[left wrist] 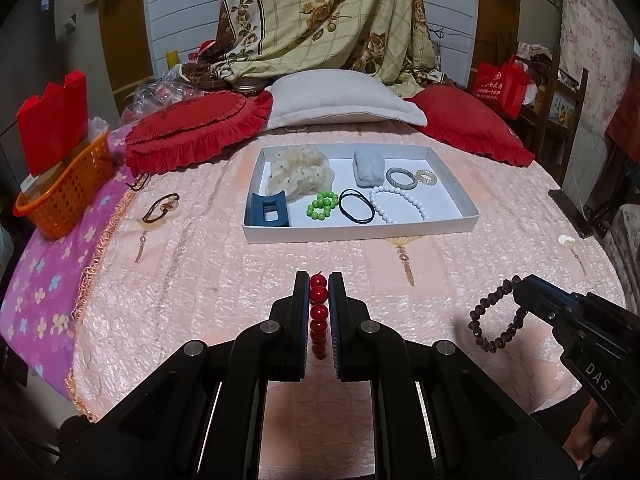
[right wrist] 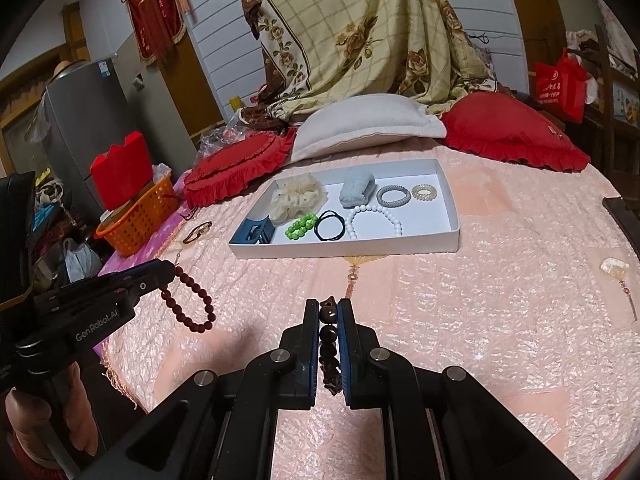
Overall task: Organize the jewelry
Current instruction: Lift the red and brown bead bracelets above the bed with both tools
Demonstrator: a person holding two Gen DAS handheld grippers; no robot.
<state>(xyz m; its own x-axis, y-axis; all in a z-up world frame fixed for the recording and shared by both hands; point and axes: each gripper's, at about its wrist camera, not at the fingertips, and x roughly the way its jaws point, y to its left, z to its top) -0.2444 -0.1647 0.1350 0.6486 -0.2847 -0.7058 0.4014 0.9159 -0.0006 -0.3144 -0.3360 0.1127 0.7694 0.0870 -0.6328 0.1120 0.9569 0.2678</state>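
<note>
My left gripper (left wrist: 319, 285) is shut on a red bead bracelet (left wrist: 319, 312), held above the pink bedspread; it also shows in the right wrist view (right wrist: 192, 300), hanging from the left gripper (right wrist: 170, 270). My right gripper (right wrist: 329, 309) is shut on a dark brown bead bracelet (right wrist: 329, 344), which shows hanging from it in the left wrist view (left wrist: 496, 320). A white tray (left wrist: 360, 232) ahead holds a cream scrunchie (left wrist: 298, 174), blue hair clip (left wrist: 270, 209), green bead bracelet (left wrist: 322, 205), black hair tie (left wrist: 357, 206), white bead bracelet (left wrist: 400, 202) and more.
A brown hair tie (left wrist: 160, 208) lies on the bedspread left of the tray. An orange basket (left wrist: 66, 196) sits at the left edge. Red cushions (left wrist: 196, 128) and a white pillow (left wrist: 340, 100) lie behind the tray. A small pale object (left wrist: 566, 241) lies at the right.
</note>
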